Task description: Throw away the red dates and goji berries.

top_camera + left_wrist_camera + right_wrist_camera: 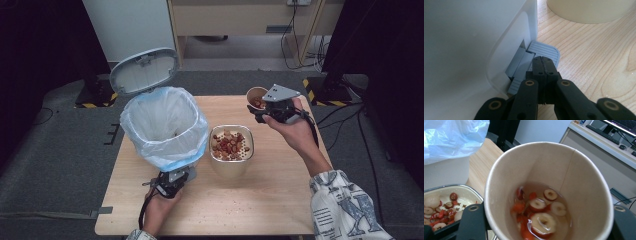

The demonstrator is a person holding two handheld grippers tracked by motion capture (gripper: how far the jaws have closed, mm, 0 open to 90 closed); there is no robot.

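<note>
At the near edge of the tabletop (260,210), the left gripper (172,184) sits low against the foot of the white bin (165,150). In the left gripper view its 2 fingers (539,65) are clenched tight together with nothing between them, their tips resting on the ribbed grey pedal (549,51) that sticks out from the base of the bin (469,50). The bin's lid (144,71) stands tipped up and back, and a pale blue bag (150,120) lines the open mouth.

Just right of the bin, in the middle of the tabletop, stands a square metal tray (231,150) with a strainer insert holding sliced red dates and other bits. The right gripper view shows part of this tray (447,205) low at its left edge, beside the bag (451,135).

Farther back and to the right, the right gripper (275,107) is raised above the tabletop, grasping a paper cup (256,97). Its fingers (472,220) press on either side of the cup (579,195), which is tilted toward the camera. Inside lie date slices (537,206) in a little clear liquid.
</note>
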